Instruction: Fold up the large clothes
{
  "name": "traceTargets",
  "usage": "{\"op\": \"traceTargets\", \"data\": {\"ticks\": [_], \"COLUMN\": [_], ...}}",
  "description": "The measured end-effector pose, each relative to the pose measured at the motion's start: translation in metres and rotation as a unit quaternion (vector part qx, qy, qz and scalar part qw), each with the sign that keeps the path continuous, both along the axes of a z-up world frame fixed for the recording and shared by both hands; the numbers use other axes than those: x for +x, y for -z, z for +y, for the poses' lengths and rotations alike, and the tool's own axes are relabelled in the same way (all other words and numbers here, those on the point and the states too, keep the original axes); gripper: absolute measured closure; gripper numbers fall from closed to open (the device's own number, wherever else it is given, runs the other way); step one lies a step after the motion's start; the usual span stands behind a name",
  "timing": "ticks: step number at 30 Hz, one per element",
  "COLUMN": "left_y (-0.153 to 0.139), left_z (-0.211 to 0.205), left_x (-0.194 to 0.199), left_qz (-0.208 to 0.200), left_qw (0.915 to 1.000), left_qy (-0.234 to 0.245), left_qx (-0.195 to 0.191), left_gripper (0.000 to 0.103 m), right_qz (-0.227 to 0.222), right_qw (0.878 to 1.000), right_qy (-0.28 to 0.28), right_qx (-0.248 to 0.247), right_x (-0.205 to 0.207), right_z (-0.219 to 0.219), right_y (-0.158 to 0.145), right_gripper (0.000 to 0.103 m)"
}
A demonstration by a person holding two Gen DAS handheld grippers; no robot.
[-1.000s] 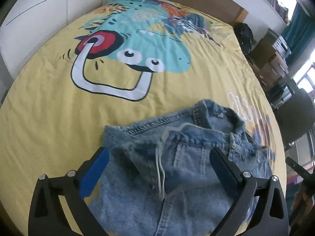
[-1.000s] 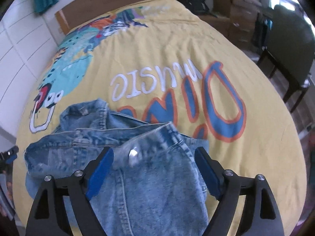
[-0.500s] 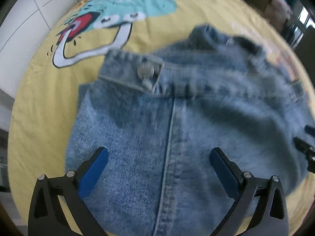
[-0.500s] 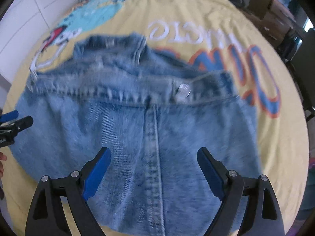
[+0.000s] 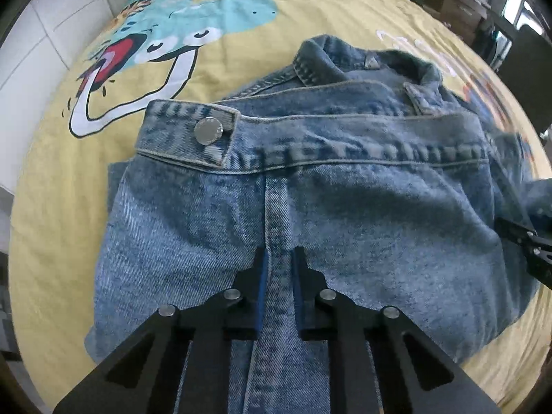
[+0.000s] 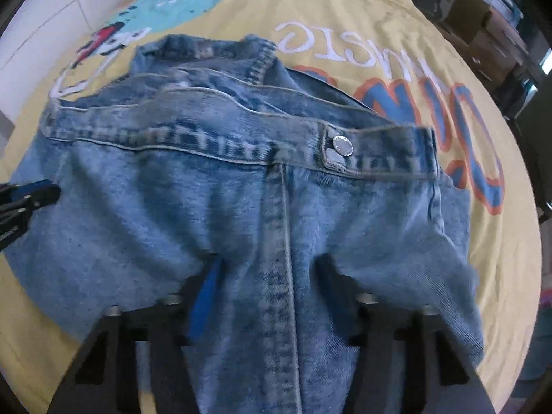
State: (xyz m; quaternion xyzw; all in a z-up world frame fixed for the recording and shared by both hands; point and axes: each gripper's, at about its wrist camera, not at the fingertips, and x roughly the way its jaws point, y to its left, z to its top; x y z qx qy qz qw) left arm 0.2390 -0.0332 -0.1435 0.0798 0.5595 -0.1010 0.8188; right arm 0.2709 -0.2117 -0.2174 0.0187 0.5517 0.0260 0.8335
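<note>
1. While the denim jacket [image 5: 362, 214] lies on the yellow bed [image 5: 51, 227], its near fold is clamped at a seam by the left tongs [image 5: 278, 262].
2. The right tongs [image 6: 267, 276] straddle another seam; whether they are clenched cannot be told.
3. Both grips should be raised evenly, so the buttoned hem band [image 6: 339, 145] is kept straight.

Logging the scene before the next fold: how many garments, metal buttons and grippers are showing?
denim jacket: 1
metal buttons: 2, one on the left tab, one on the right tab
grippers: 2, left gripper and right gripper
Total: 5
</note>
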Motion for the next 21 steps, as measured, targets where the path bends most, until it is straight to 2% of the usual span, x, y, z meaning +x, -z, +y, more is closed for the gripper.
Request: {"op": "traceTargets", "data": {"ticks": [1, 6, 8, 10, 14, 18, 20, 21], "left_y": [-0.003, -0.026, -0.019, 0.0, -0.003, -0.014, -0.022, -0.026], "left_z": [0.001, 0.006, 0.002, 0.002, 0.002, 0.008, 0.015, 0.018], "left_x": [0.001, 0.007, 0.011, 0.012, 0.006, 0.003, 0.003, 0.004], "left_qz": [0.0, -0.033, -0.033, -0.015, -0.034, -0.03, -0.036, -0.043], "left_qw": [1.0, 0.9987, 0.9991, 0.9997, 0.9992, 0.999, 0.9984, 0.9982], "left_qy": [-0.003, -0.015, -0.012, -0.013, -0.015, -0.021, -0.03, -0.032], "left_qx": [-0.006, -0.034, -0.024, -0.017, -0.013, -0.024, -0.03, -0.029], "left_gripper": [0.095, 0.096, 0.096, 0.095, 0.093, 0.087, 0.079, 0.068], "right_qz": [-0.008, -0.015, -0.034, -0.026, -0.02, -0.031, -0.049, -0.057], "right_qw": [1.0, 0.999, 0.999, 0.999, 0.999, 0.998, 0.997, 0.996], "right_qy": [0.006, 0.03, 0.037, 0.035, 0.039, 0.052, 0.058, 0.062], "right_qx": [-0.007, 0.021, 0.006, -0.003, 0.014, 0.02, 0.021, 0.023], "right_x": [0.001, 0.006, 0.005, 0.005, 0.006, -0.004, -0.014, -0.018], "right_z": [0.0, -0.015, -0.013, -0.009, -0.012, -0.029, -0.04, -0.048], "right_y": [-0.004, -0.008, -0.011, -0.003, 0.001, -0.018, -0.034, -0.042], "right_gripper": [0.095, 0.096, 0.096, 0.096, 0.094, 0.069, 0.05, 0.046]}}
